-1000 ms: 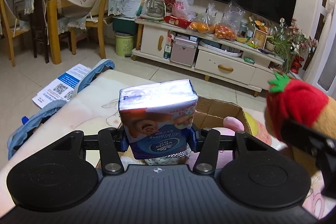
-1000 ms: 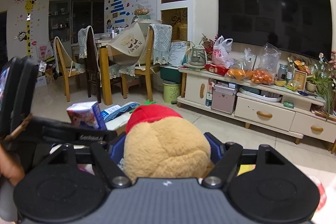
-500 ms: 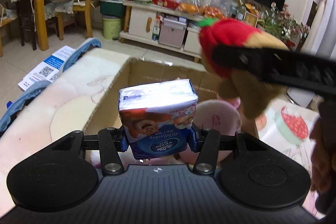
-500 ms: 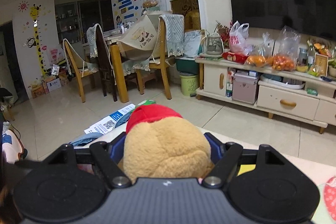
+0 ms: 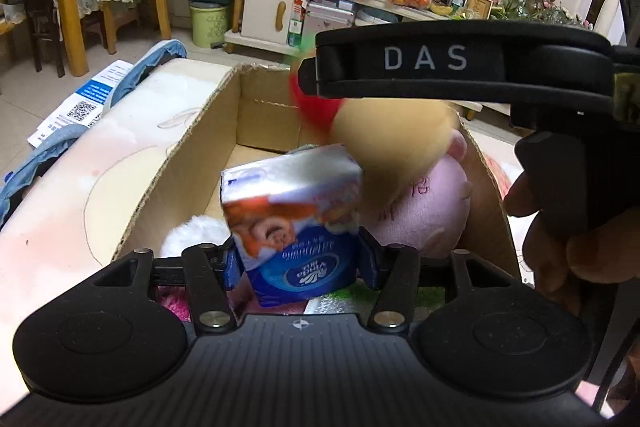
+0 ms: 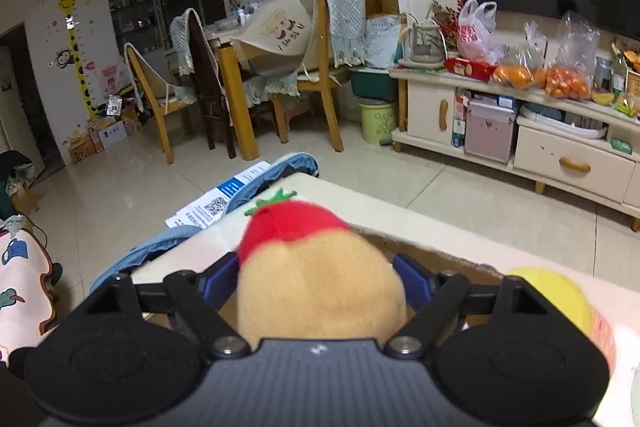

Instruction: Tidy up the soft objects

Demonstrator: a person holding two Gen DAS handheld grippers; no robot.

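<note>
While gripped in each claw, tissue pack (image 5: 294,223) and plush (image 6: 316,279) now lower over box (image 5: 180,163).

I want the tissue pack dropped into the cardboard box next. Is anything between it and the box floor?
Partly. The tissue pack hangs over the cardboard box, where a pink plush and a white plush already lie beneath and beside it.

Both views show soft, even indoor light with weak shadows. Glare washes out the top face of the tissue pack (image 5: 294,215) and the near worktop (image 5: 52,227). The plush toy (image 5: 384,143) is motion-blurred in the left wrist view, sharper in the right. Fisheye distortion bends furniture at the edges, and the corners darken.
</note>
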